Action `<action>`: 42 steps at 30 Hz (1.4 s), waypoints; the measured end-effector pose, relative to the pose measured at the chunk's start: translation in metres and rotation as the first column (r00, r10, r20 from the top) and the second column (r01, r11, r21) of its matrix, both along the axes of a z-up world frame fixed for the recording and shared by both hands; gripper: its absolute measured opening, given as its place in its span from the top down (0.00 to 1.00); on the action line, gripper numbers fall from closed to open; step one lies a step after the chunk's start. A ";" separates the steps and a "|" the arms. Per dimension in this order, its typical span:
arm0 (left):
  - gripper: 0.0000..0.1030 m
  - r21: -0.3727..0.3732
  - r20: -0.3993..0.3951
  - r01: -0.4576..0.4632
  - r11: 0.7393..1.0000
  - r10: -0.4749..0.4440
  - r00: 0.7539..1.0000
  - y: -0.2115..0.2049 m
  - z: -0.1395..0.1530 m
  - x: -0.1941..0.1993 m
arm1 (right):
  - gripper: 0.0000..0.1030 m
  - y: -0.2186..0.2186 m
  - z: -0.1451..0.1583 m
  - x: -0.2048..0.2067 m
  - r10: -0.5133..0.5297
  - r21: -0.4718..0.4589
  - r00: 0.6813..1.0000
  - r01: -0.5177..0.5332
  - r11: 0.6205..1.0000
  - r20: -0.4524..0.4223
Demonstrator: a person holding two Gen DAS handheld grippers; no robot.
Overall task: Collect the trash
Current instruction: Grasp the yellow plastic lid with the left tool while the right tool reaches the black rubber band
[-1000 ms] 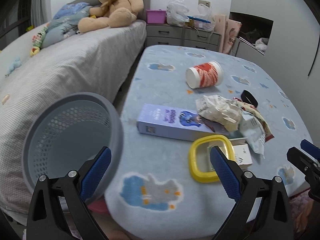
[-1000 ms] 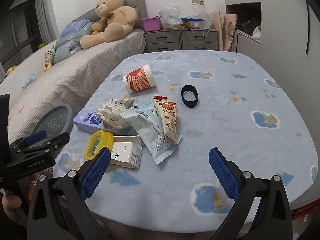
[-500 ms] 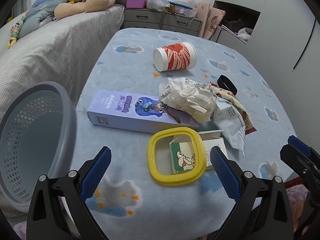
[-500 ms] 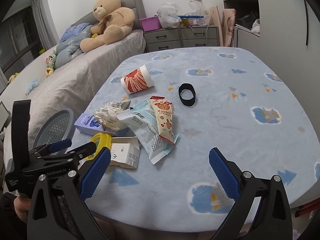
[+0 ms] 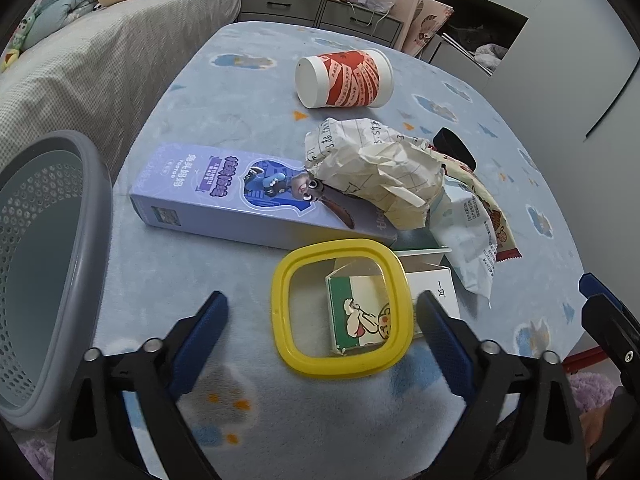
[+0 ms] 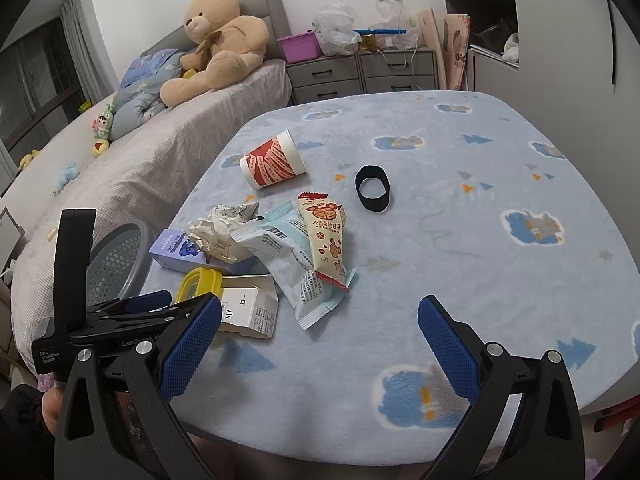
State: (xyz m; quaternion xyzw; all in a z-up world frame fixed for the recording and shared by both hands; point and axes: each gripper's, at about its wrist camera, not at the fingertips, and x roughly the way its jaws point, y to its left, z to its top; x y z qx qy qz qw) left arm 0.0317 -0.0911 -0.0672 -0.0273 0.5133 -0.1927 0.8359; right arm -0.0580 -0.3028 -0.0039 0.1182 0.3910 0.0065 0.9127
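A pile of trash lies on the blue blanket-covered table (image 5: 248,92): a yellow square lid (image 5: 341,308) over a small white carton (image 5: 362,312), a purple box (image 5: 224,194), crumpled paper (image 5: 376,168), snack wrappers (image 5: 472,236), a red paper cup (image 5: 344,78) on its side. My left gripper (image 5: 322,316) is open, jaws on either side of the yellow lid's near edge. A grey mesh basket (image 5: 44,264) stands left of the table. My right gripper (image 6: 320,326) is open and empty over the table's front, right of the pile (image 6: 280,248).
A black band (image 6: 373,188) lies beyond the wrappers. A bed (image 6: 140,168) with a teddy bear (image 6: 218,40) runs along the left. Grey drawers (image 6: 360,70) stand at the back. The left gripper shows in the right wrist view (image 6: 132,312).
My left gripper has moved right and forward from the basket toward the yellow lid, now larger and between the jaws. My right gripper has barely moved.
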 end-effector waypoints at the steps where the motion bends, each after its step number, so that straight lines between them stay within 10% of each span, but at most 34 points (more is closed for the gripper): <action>1: 0.29 -0.002 -0.005 0.012 1.000 -0.012 1.000 -0.002 -0.001 0.000 | 0.06 0.000 0.000 0.000 0.000 -0.001 1.000 0.000 1.000 0.000; 20: 0.32 0.081 0.185 -0.041 0.996 0.025 0.982 0.019 0.040 -0.023 | 0.06 -0.009 0.003 0.016 -0.045 -0.058 0.999 0.045 0.997 -0.001; 37: 0.32 0.092 0.285 -0.134 0.987 0.103 0.953 0.055 0.062 -0.026 | 0.08 -0.045 -0.034 0.161 -0.096 -0.191 0.987 0.070 0.979 -0.129; 42: 0.32 0.095 0.273 -0.153 0.984 0.122 0.954 0.064 0.059 -0.023 | 0.21 -0.051 -0.057 0.185 -0.086 -0.182 0.977 0.050 0.982 -0.197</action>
